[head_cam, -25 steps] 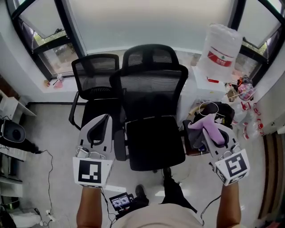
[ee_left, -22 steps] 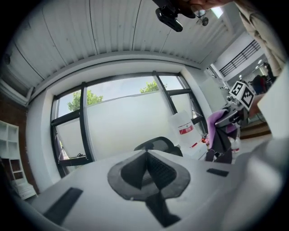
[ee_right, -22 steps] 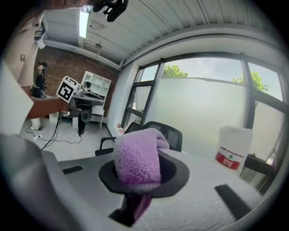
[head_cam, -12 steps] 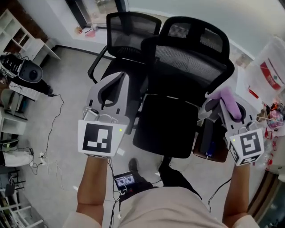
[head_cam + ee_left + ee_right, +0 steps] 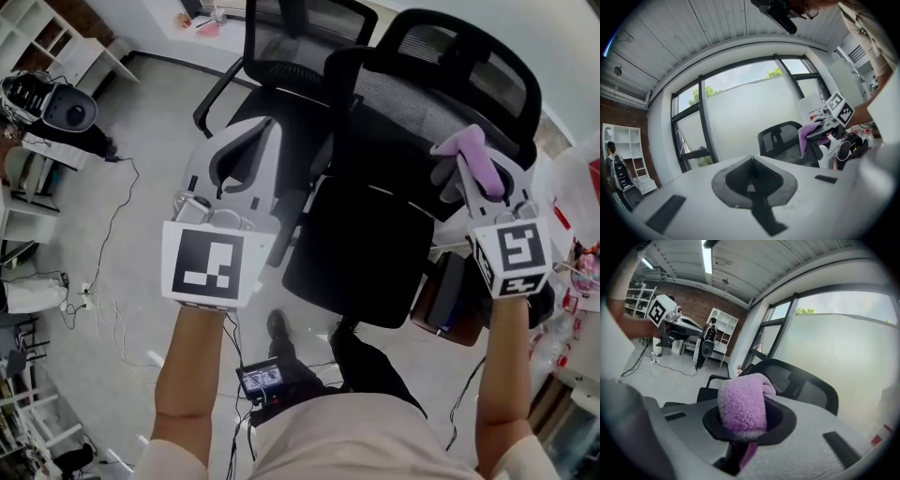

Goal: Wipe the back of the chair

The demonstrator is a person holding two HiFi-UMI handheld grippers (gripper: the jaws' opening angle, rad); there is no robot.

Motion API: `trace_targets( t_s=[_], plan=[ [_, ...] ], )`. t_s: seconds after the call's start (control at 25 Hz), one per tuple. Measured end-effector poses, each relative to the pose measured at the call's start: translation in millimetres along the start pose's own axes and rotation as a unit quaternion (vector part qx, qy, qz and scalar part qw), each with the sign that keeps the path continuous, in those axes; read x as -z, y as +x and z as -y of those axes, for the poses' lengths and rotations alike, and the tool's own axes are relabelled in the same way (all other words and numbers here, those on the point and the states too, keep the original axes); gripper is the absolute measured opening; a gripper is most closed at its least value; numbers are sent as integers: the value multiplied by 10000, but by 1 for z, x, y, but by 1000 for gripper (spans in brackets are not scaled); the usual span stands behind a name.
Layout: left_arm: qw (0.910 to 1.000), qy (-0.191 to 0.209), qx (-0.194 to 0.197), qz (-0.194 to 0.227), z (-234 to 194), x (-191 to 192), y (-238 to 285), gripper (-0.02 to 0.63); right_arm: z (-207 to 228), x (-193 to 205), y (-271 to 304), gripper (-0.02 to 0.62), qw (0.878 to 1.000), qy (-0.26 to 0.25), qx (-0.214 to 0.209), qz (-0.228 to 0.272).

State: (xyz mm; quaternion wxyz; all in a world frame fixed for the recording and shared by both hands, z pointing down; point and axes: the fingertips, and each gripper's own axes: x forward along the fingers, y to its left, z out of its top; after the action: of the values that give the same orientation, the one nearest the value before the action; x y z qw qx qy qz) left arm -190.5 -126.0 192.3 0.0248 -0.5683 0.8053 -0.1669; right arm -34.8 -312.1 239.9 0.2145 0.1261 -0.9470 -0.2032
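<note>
Head view showed the right claw [image 5: 471, 180] pinching a fluffy purple cloth [image 5: 461, 147] near the black mesh office chair [image 5: 403, 105], at its back's right edge, seemingly ready to wipe. The left claw [image 5: 246, 141], pressed together and empty, hung left of that chair, likely keeping clear.

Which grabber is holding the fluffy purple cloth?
The right gripper. Its fingers are shut on the purple cloth. The left gripper has its fingers together with nothing between them.
</note>
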Motion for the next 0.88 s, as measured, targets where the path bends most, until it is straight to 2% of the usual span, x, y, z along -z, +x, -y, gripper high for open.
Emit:
trace_targets(
  t_s=[0.28, 0.52, 0.88],
  plan=[
    [9995, 70, 68, -298, -1, 56, 39, 8, -44, 10, 126, 51, 9965, -795, -177, -164],
    [9983, 145, 222, -519, 25, 103, 73, 8, -91, 36, 207, 51, 9847, -1668, -388, -316],
    [9974, 184, 298, -626, 54, 156, 93, 8, -119, 83, 265, 51, 9802, -1854, -425, -545]
  ],
)
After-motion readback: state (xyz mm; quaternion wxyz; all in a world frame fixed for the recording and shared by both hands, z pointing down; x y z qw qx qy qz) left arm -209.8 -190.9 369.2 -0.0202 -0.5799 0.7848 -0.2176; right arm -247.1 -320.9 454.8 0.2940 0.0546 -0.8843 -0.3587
